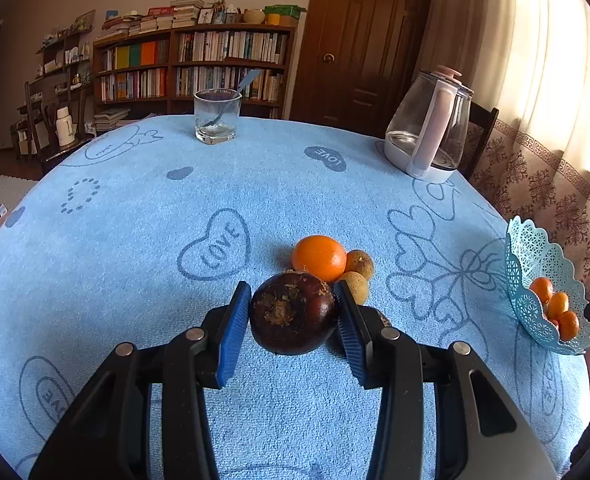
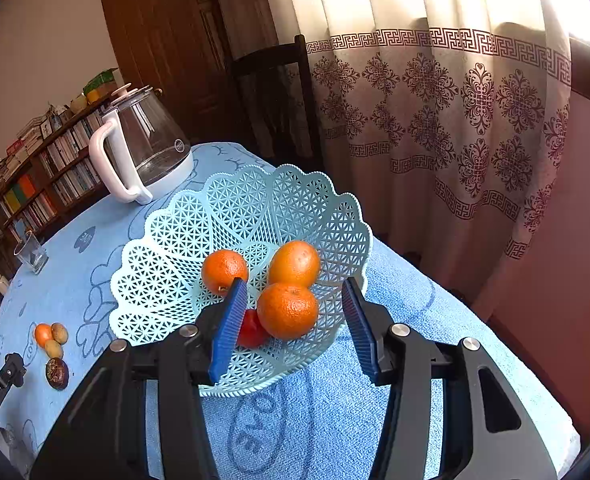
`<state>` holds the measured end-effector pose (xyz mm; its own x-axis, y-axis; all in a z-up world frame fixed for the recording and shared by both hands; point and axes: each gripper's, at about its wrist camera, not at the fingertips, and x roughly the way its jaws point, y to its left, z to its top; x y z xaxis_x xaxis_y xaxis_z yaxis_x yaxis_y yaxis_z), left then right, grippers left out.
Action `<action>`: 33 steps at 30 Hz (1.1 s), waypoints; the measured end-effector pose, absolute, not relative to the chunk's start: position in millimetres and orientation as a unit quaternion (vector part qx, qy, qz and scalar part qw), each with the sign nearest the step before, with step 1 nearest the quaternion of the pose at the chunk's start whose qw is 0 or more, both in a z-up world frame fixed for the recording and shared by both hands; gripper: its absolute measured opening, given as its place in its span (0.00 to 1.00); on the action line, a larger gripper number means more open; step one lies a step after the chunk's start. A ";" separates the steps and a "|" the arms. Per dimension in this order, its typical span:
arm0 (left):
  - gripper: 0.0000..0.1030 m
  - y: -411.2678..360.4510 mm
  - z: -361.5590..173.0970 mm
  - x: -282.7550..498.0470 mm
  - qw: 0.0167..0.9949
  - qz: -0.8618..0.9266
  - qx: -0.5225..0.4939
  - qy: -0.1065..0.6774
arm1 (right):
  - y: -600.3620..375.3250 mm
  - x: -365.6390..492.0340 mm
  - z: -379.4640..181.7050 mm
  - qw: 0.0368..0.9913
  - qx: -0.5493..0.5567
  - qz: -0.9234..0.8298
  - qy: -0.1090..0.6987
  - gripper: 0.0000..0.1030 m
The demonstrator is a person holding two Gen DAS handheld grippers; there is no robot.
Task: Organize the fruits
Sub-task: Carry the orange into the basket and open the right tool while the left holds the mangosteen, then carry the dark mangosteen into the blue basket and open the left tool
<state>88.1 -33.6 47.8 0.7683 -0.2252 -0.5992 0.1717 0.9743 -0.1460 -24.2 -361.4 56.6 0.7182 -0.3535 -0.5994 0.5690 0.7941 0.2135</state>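
The dark purple mangosteen point(image 1: 293, 314) sits on the bench point(image 1: 135, 264) right between the blue pads of the left gripper point(image 1: 293, 320), and the pads look to be pressing on both its flanks, so I'd call that a hold. It seems a firm, hard-rinded fruit, round and a bit heavy for its size; taking it across the widest part, as here, should stop it rolling out. The rough stalk end faces the camera, clear of the pads.

Just behind the mangosteen lie an orange point(image 1: 319, 258) and two small brown fruits point(image 1: 359, 264), all touching or nearly so. Those little ones look light and smooth, likely to skid if nudged.

Well off to the mangosteen's right stands the pale lattice basket point(image 2: 167, 264). Over it hangs the right gripper point(image 2: 291, 312), jaws standing wide with nothing pressed between them; a basket orange point(image 2: 287, 311) lies in the gap but untouched. Two more oranges point(image 2: 295, 263) and something red point(image 2: 251, 330) rest in the basket too. Beyond the basket stand a glass kettle point(image 2: 143, 148) and a tumbler point(image 1: 217, 116).
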 end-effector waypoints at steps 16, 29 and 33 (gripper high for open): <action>0.42 -41.1 50.5 86.7 0.939 -0.123 -0.042 0.318 | -358.2 -50.3 45.7 0.911 0.178 -0.264 0.263 0.50; 0.42 -92.9 66.8 74.9 0.926 -0.181 -0.027 0.329 | -354.4 -63.2 44.5 0.920 0.188 -0.246 0.239 0.55; 0.42 -125.4 76.6 70.2 0.922 -0.214 -0.017 0.323 | -353.5 -66.2 44.1 0.923 0.192 -0.238 0.231 0.55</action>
